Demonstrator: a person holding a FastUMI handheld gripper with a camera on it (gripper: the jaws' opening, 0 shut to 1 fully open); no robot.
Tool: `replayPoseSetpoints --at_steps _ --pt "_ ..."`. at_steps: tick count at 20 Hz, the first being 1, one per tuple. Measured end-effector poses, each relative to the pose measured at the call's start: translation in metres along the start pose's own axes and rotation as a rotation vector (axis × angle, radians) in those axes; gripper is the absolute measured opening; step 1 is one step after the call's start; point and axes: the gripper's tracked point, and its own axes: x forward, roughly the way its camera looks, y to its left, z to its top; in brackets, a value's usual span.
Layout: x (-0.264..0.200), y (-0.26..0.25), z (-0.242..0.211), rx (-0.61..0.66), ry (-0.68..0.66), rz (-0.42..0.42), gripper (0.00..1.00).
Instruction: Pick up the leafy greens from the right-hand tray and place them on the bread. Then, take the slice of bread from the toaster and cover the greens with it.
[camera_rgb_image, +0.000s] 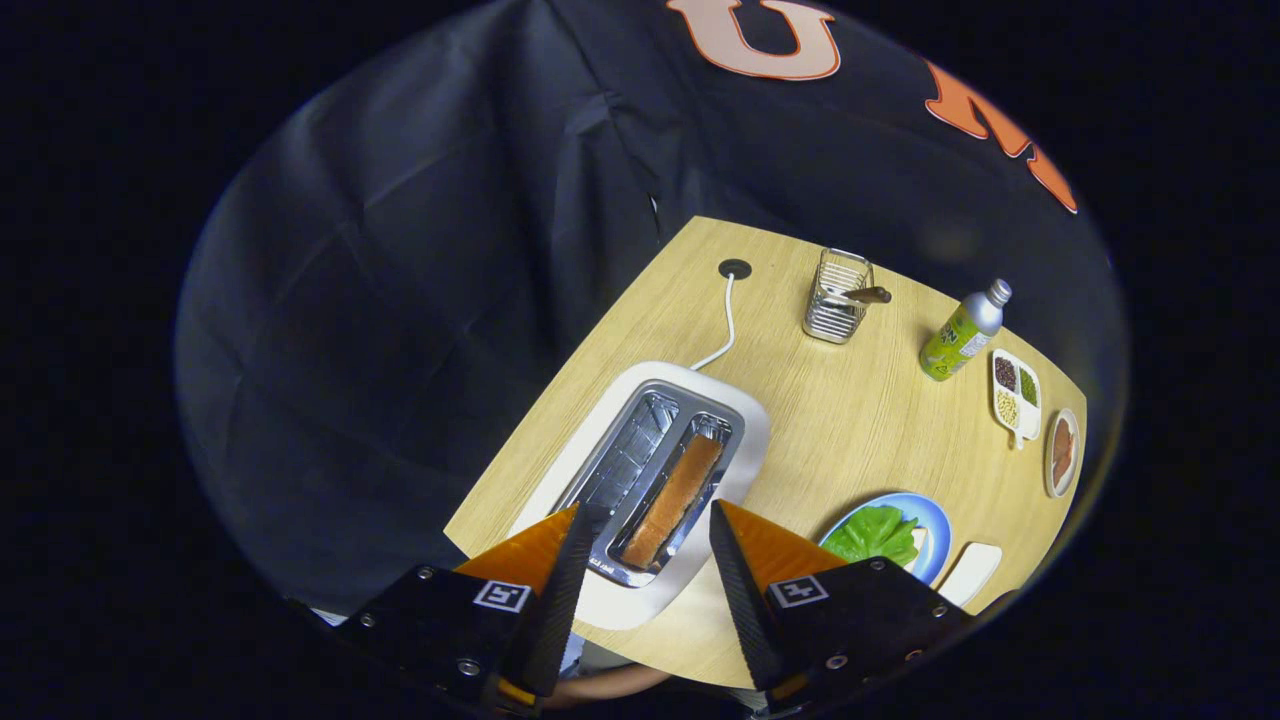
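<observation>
Second step, by the look: claw (643, 560) wide open and empty above toaster (655, 478), bread slice (675, 498) upright in its right slot, lettuce (875, 534) already plated; next, descend and pinch slice.

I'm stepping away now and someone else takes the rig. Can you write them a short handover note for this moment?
Tongs: open, empty, poised above the white two-slot toaster, straddling it.
Toasted brown bread slice: standing in the toaster's right slot, just ahead of the tongs.
Green lettuce leaves: already on the round blue plate to the right of the toaster; a pale edge, possibly the bread, peeks out beside them.
Done: greens placed.
Left: grip the toaster slice, lift it out, lay it over the greens.
</observation>
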Motion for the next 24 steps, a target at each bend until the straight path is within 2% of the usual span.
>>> replayPoseSetpoints --at_steps 3,10,13,16,17,19,24 --pt "0.011 0.000 0.003 0.008 0.016 -0.019 0.71" --pt "0.036 -0.007 0.000 0.066 0.078 -0.073 0.61" --pt "0.038 -0.008 -0.005 0.072 0.106 -0.055 0.50" --pt "0.039 -0.012 -0.004 0.064 0.107 -0.055 0.34" --pt "0.038 -0.015 -0.003 0.065 0.092 -0.055 0.26" --pt "0.031 -0.011 0.000 0.084 0.068 -0.018 0.16" --pt "-0.011 -0.013 0.013 0.115 -0.033 0.071 0.14"
